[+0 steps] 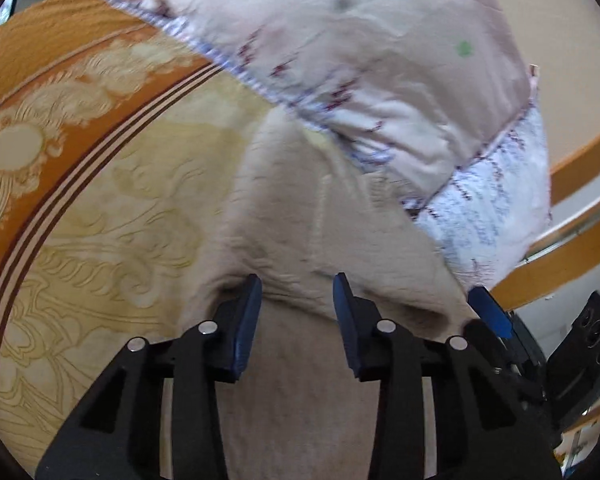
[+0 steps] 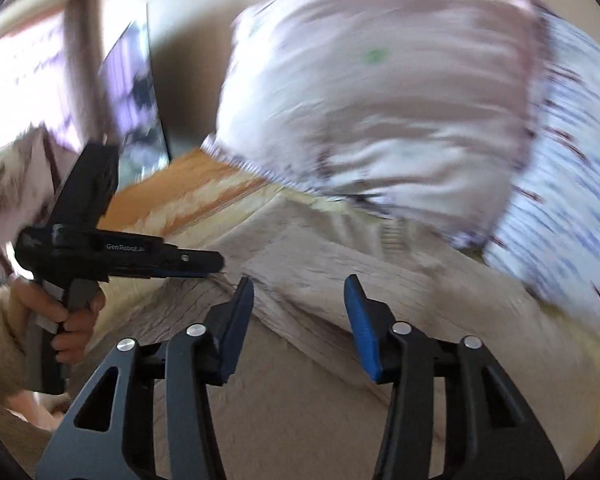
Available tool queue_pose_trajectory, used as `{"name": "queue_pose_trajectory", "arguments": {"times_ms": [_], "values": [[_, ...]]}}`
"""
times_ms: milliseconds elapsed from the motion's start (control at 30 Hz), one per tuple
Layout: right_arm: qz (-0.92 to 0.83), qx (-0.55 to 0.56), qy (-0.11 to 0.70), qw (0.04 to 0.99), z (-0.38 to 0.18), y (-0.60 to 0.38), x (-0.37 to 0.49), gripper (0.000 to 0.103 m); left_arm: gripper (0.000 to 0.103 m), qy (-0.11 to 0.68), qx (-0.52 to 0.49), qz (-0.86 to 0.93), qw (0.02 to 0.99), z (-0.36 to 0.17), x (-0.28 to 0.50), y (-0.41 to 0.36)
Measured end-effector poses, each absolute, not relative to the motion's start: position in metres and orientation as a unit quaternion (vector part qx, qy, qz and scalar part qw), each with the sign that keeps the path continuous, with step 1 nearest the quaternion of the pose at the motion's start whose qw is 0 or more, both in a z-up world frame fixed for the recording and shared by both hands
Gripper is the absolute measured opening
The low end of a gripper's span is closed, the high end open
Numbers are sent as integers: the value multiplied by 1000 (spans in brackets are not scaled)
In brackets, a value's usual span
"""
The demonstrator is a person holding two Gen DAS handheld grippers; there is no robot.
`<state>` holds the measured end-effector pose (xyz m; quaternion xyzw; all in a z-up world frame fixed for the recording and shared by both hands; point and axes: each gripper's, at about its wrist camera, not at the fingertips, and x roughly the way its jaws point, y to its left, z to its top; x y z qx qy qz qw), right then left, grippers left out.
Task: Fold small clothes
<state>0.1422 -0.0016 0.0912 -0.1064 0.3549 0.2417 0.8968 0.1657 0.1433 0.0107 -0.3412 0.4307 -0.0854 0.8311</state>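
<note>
One beige garment [image 1: 300, 208], one pillow [image 1: 360, 60] — both grippers [image 1: 297, 292] [image 2: 299, 294] unclenched, empty

The left hand-held gripper [image 1: 297, 294] has its two blue fingers [image 1: 247, 322] spread apart, with nothing pinched between them. In the right wrist view it sticks out sideways, and a bare hand [image 2: 74, 320] holds its grip from below. The right hand-held gripper [image 2: 299, 294] also has its blue fingers [image 2: 362, 330] wide apart. In the left wrist view one blue tip of it shows just beside the left one
</note>
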Motion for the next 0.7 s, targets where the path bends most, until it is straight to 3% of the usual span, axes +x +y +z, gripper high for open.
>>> {"name": "queue_pose_trajectory", "arguments": {"times_ms": [33, 167, 233, 367, 533, 700], "values": [[244, -122, 361, 892, 84, 9, 147, 45, 30, 432, -346, -85, 829, 5, 164, 148], [228, -165, 391, 876, 54, 34, 164, 45, 30, 429, -354, -90, 826, 2, 161, 156], [210, -167, 404, 875, 41, 36, 172, 39, 30, 428, -356, -93, 825, 1, 161, 157], [198, -128, 396, 888, 43, 19, 174, 5, 30, 427, -355, -96, 826, 1, 159, 158], [135, -15, 338, 931, 81, -42, 152, 5, 33, 427, -348, -98, 829, 2, 159, 156], [31, 163, 307, 937, 93, -152, 108, 5, 46, 425, -339, -108, 832, 6, 158, 151]]}}
